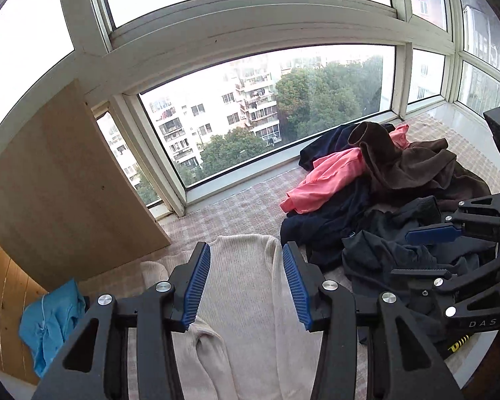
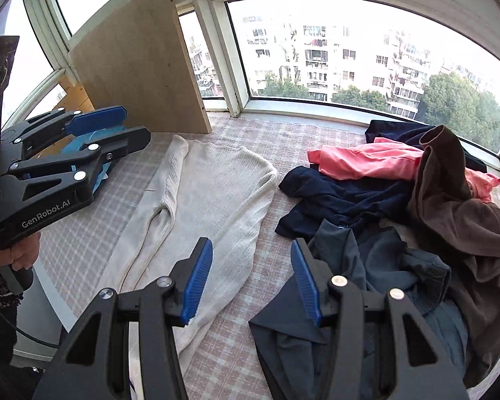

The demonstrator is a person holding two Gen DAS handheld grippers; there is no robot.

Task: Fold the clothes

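A cream knitted sweater lies flat on the checked cover, one sleeve folded over its body; it also shows under my left gripper as the sweater. Both left jaws stand apart above it with nothing between them. My right gripper hovers open over the cover, between the sweater and a dark grey garment. To the right lies a loose pile: a pink top, a navy piece and a brown one. Each gripper shows in the other's view, the left gripper and the right gripper.
A wooden board leans against the window frame at the back left. A light blue garment lies at the left edge below it. The checked cover runs along the window sill. A hand holds the left gripper's handle.
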